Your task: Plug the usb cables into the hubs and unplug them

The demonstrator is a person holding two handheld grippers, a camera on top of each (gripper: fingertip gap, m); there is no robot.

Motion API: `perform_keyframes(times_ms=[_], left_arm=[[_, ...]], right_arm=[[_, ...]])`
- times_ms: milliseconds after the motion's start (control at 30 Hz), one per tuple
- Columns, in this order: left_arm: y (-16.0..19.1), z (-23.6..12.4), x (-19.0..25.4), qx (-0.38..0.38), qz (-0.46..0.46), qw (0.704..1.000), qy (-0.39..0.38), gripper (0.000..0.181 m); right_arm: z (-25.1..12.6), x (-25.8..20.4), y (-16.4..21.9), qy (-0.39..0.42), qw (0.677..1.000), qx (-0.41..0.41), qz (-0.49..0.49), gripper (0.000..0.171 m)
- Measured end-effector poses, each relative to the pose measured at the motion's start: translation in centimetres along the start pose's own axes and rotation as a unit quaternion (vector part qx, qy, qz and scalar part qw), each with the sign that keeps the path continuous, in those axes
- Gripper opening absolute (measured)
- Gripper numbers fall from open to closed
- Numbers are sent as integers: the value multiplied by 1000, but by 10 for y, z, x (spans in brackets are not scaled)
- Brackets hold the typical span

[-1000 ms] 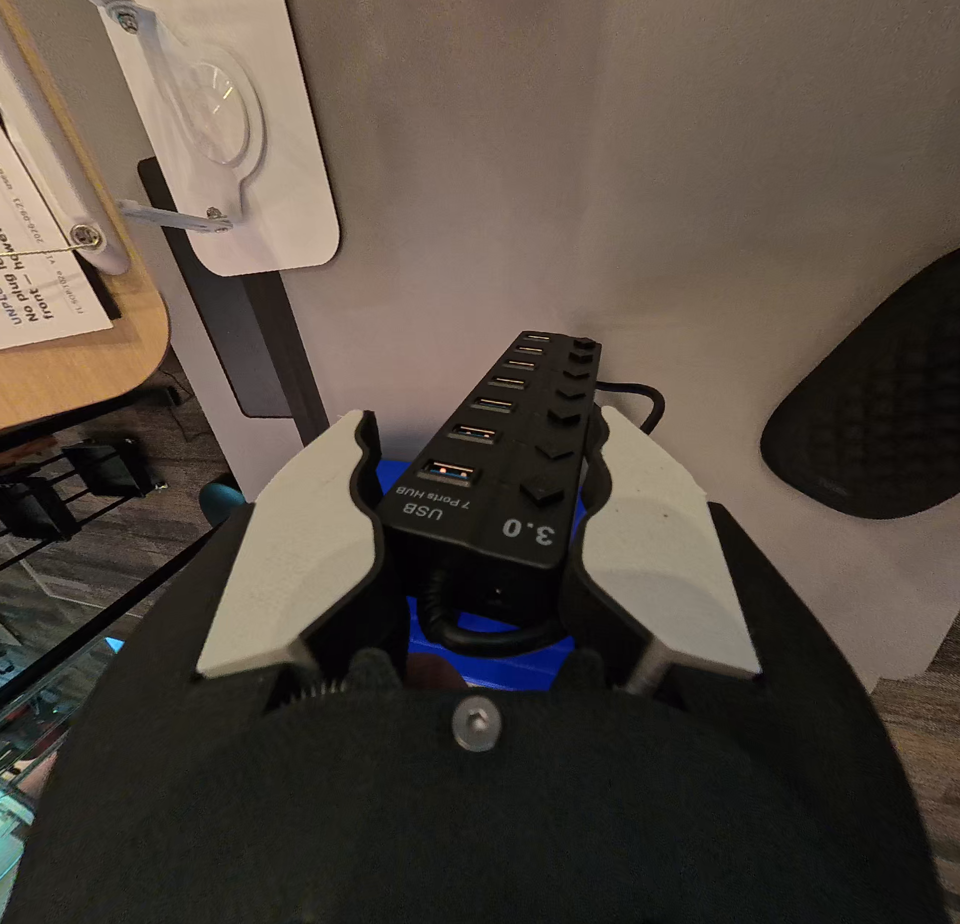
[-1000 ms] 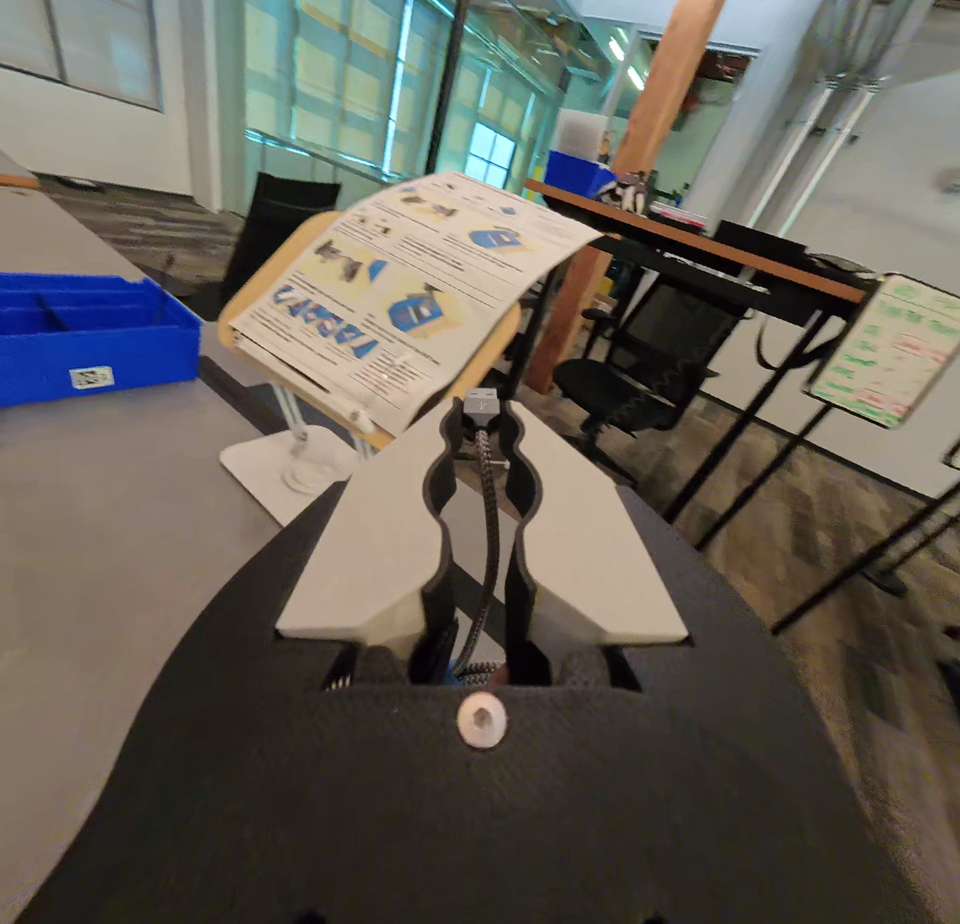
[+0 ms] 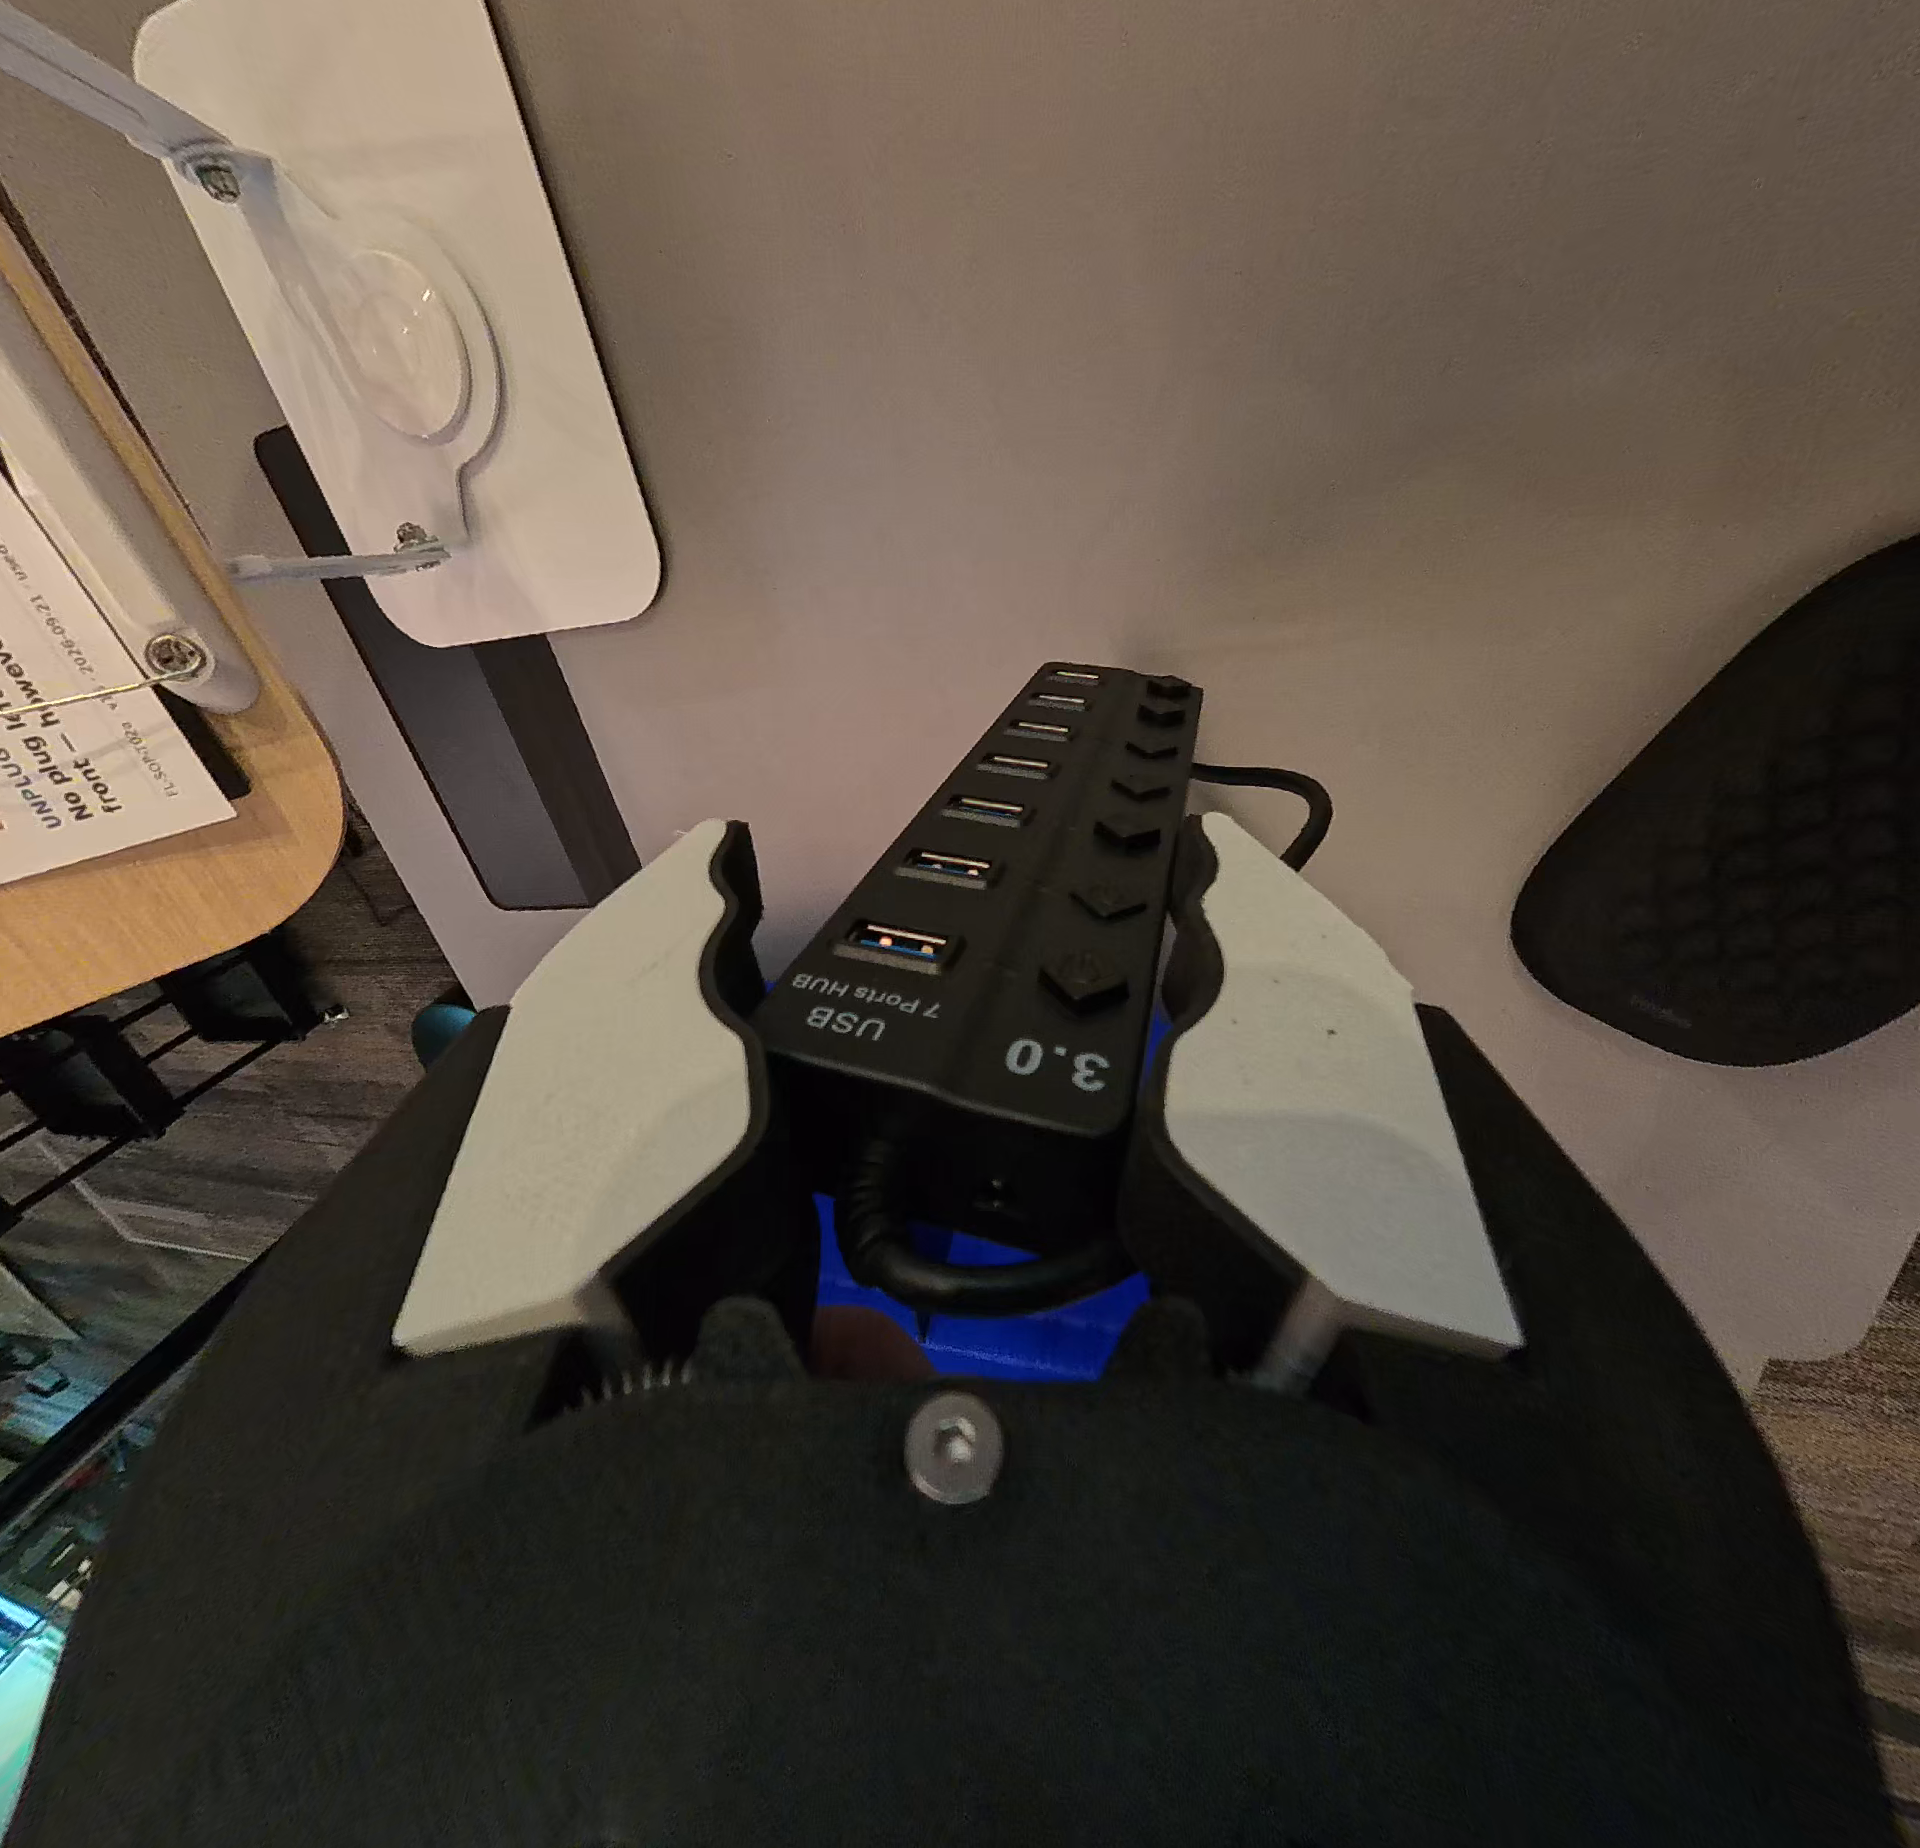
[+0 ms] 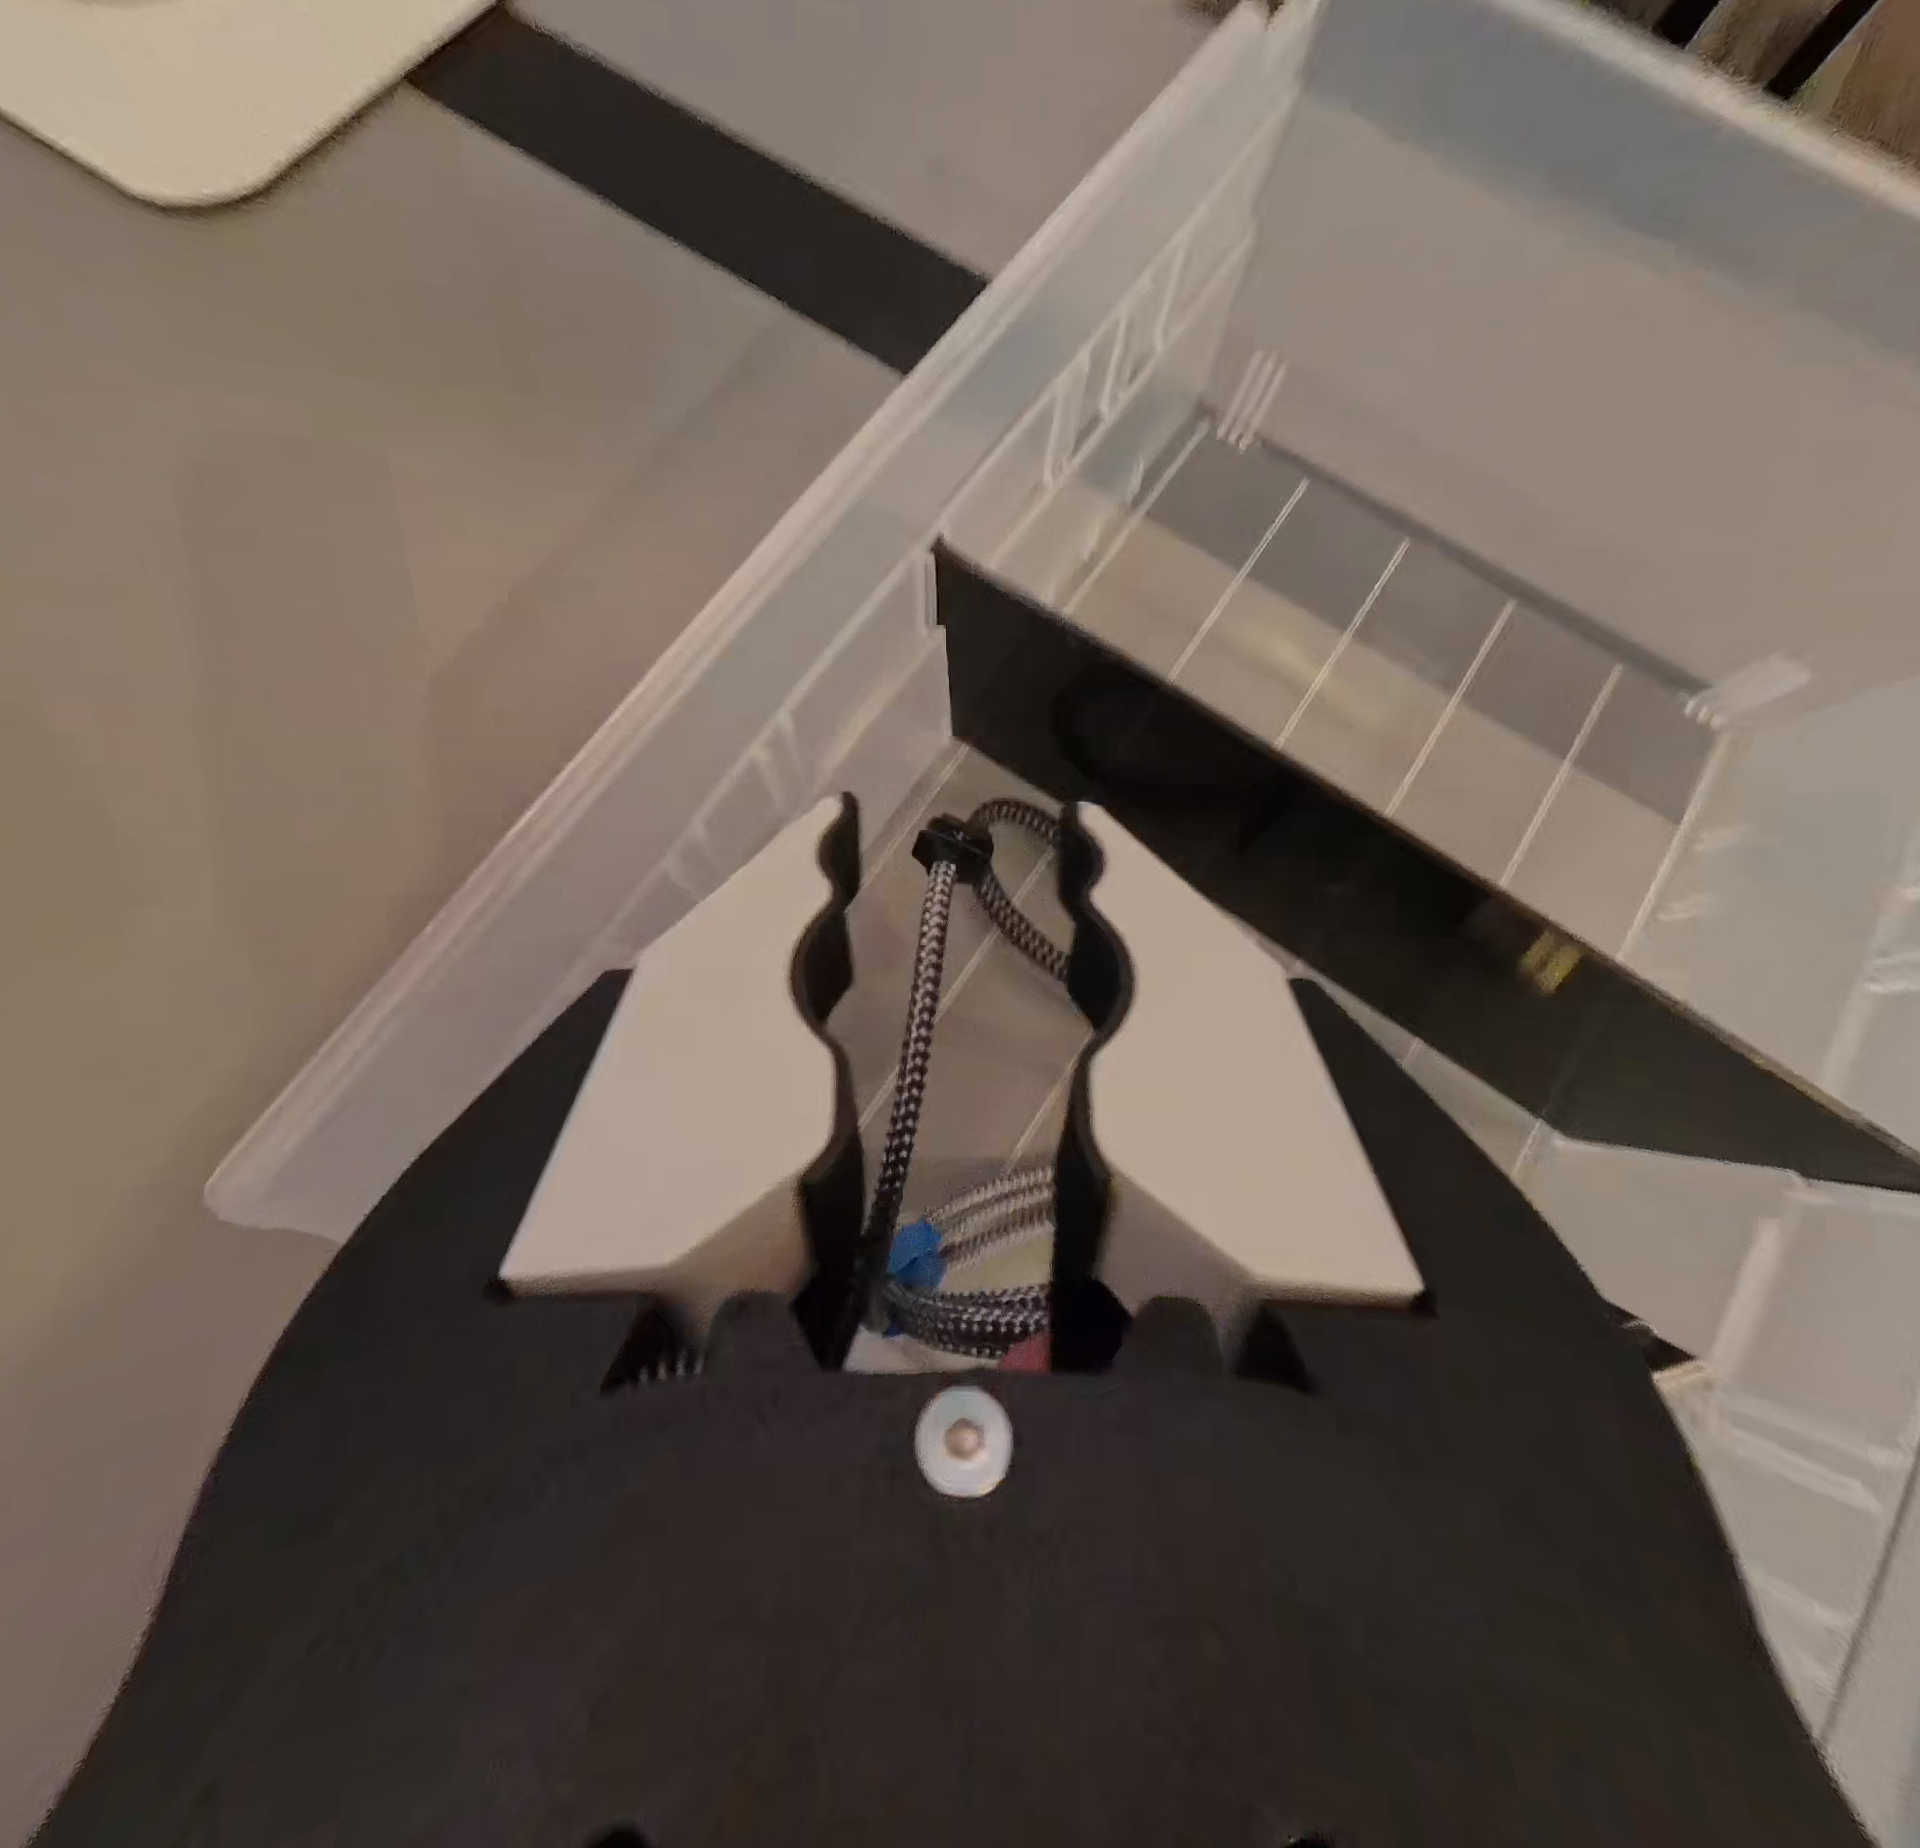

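In the left wrist view my left gripper [image 3: 961, 842] is shut on a black USB hub [image 3: 997, 925], clamping its near end from both sides. The hub has a row of empty ports and a row of buttons, and its own black cord [image 3: 1278, 801] loops off behind. In the right wrist view my right gripper [image 4: 964, 816] is open over a clear plastic bin [image 4: 623, 759]. A black-and-white braided USB cable [image 4: 920, 1019] lies loose between the spread fingers, down in the bin, with its black plug end near the fingertips.
A blue bin [image 3: 997, 1320] sits under the hub. A white stand base [image 3: 416, 292] and a wooden board with a paper sheet [image 3: 156, 863] are at the left, and a black mesh pad [image 3: 1745, 842] at the right. A dark flat panel [image 4: 1195, 811] lies in the clear bin. The grippers' ends are close to 60 cm from one another.
My right gripper has swung down from facing the room to over the clear bin, and has opened and let go of the braided cable. The left gripper still holds the hub.
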State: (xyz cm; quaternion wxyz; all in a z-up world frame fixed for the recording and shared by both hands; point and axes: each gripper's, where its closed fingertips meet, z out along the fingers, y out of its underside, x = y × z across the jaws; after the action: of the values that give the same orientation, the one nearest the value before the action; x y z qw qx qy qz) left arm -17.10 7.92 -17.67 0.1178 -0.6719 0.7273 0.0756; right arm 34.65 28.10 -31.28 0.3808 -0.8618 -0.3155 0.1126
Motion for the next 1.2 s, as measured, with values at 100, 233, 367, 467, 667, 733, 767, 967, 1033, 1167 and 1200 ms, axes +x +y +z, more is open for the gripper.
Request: perform_keyframes(times_ms=[100,233,367,467,667,733,767,967,1033,1167,1200], left_arm=[[0,1,1,0,1,1000,2,76],[-1,1,0,1,2,1000,0,76],[-4,1,1,2,5,1000,0,76],[-5,0,1,5,5,1000,-3,76],[-15,-9,-3,11,13,1000,-14,76],[-23,-13,-3,16,20,1000,-18,76],[-27,-15,-2,18,24,999,-20,76],[-47,-30,0,33,43,998,-26,76],[-50,-35,-2,35,45,998,-29,76],[-54,-42,-9,41,44,998,-35,76],[-56,-43,-10,46,45,997,-36,76]], right_arm=[[-10,3,-5,7,1000,0,-12,55],[-30,15,-30,22,998,61,-2,59],[-52,31,-34,57,997,56,-10,63],[-82,24,-55,72,992,102,-26,58],[-126,-130,-128,-80,964,215,-136,50],[-126,-205,-150,-152,943,244,-170,55],[-123,-242,-160,-188,930,257,-184,55],[-68,-410,-181,-279,890,262,-247,79],[-49,-449,-179,-289,889,251,-250,89],[-10,-498,-179,-257,899,238,-262,100],[-4,-505,-183,-251,902,245,-252,99]])
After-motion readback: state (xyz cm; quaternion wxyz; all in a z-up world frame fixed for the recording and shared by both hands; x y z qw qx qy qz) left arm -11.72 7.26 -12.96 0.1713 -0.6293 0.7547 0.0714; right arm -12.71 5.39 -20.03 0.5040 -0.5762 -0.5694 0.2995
